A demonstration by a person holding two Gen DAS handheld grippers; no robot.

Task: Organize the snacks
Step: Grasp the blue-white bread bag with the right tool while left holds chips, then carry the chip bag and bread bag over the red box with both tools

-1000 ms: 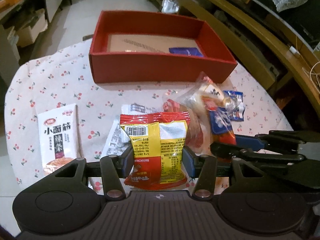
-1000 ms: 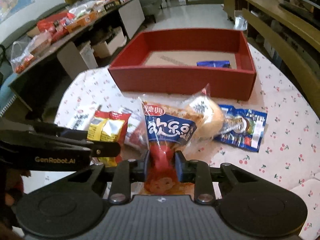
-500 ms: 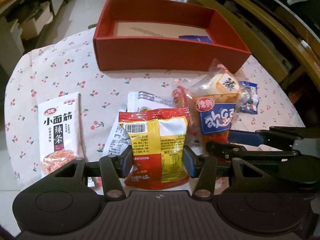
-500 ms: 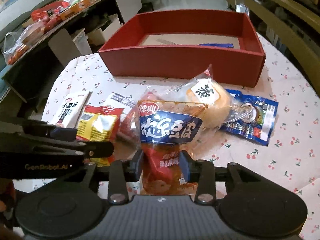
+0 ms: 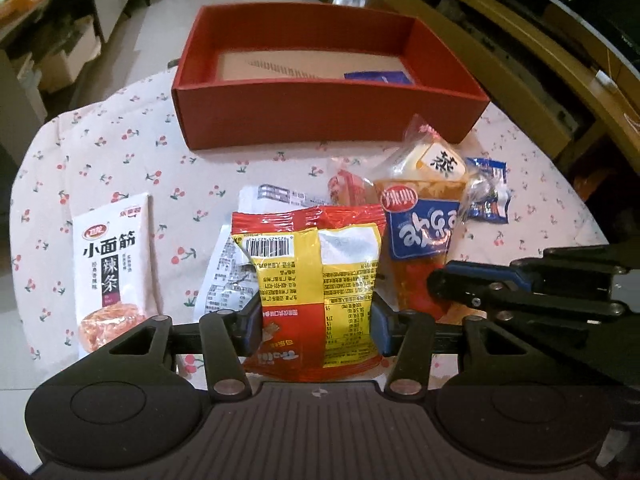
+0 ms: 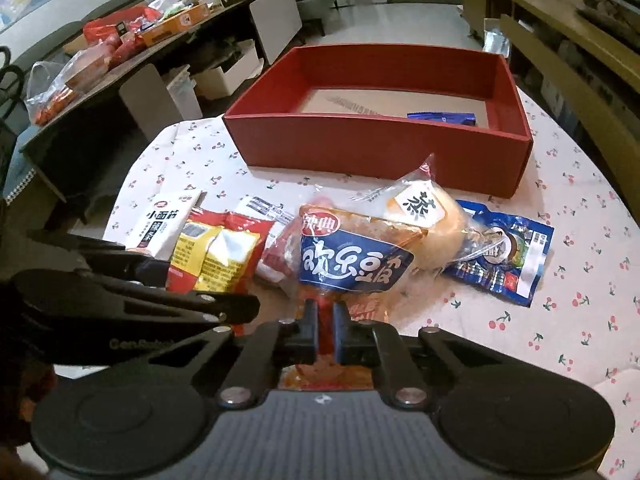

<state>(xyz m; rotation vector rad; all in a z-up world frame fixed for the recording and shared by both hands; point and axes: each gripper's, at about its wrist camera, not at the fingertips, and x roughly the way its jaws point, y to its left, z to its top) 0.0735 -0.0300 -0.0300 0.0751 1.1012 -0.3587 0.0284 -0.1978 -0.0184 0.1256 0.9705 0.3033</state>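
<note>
My left gripper (image 5: 316, 320) is shut on a red and yellow snack packet (image 5: 316, 264), held upright over the cherry-print tablecloth. Beside it, my right gripper (image 6: 325, 320) has its jaws closing tight, and the pads pinch the red lower end of a blue-labelled snack packet (image 6: 352, 268). The red box (image 5: 320, 120) stands open behind the snacks with one small blue packet (image 5: 378, 78) on its floor. A bun in clear wrap (image 6: 432, 216) leans against the blue-labelled packet.
A white noodle-snack packet (image 5: 112, 264) lies at the left. A white and grey packet (image 5: 224, 280) lies under the held one, and a blue coconut packet (image 6: 508, 252) at the right. Cluttered shelves (image 6: 160, 28) and wooden furniture (image 6: 580, 60) flank the round table.
The right jaws spread wider around the blue-labelled packet half a second ago and have now pinched narrow on its lower end. The left gripper keeps its hold on the red and yellow packet.
</note>
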